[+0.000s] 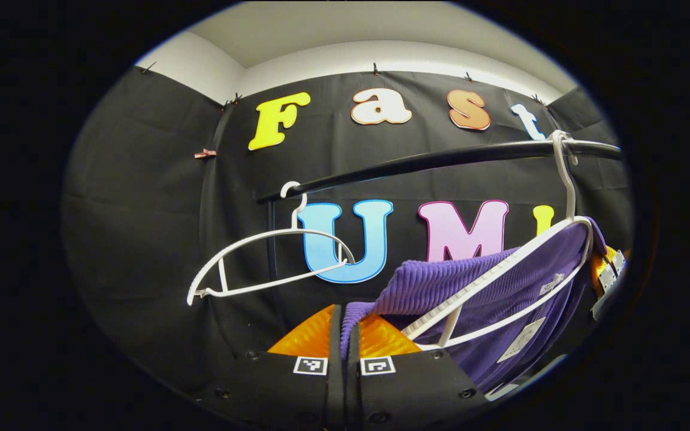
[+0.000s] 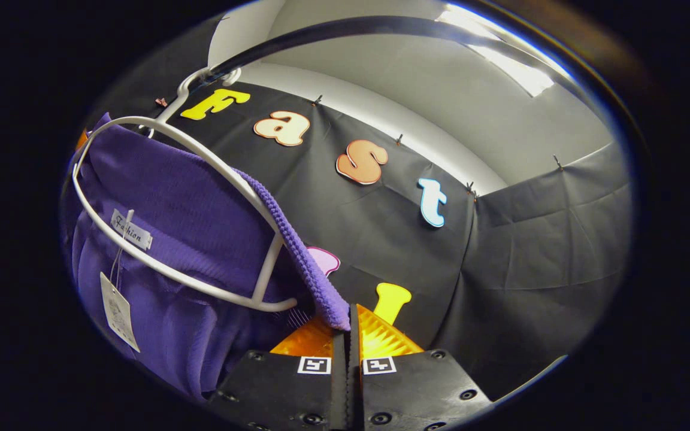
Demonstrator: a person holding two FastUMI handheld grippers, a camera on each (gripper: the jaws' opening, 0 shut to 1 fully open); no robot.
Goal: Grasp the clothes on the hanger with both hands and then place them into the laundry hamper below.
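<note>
Up close in the left gripper view, the left gripper (image 1: 345, 326) has its 2 fingers (image 1: 312, 335) clenched on a ribbed edge of the purple garment (image 1: 441, 281), which rises between them from the right. That garment is draped on a white hanger (image 1: 504, 278) whose hook sits over the black rail (image 1: 441, 158). A second, bare white hanger (image 1: 261, 263) hangs tilted from the same rail, farther left. At the far right edge, just beyond the garment, part of the other gripper (image 1: 608, 272) shows.

Turning to the right gripper view, the right gripper (image 2: 350, 335) has its 2 fingers (image 2: 381, 338) pressed together on the knitted hem of the purple garment (image 2: 189, 203). The white hanger (image 2: 177, 197) carries the cloth at left, hooked on the black rail (image 2: 333, 27) overhead. A sewn label (image 2: 131, 229) and a paper tag (image 2: 118, 311) hang inside the collar.
</note>
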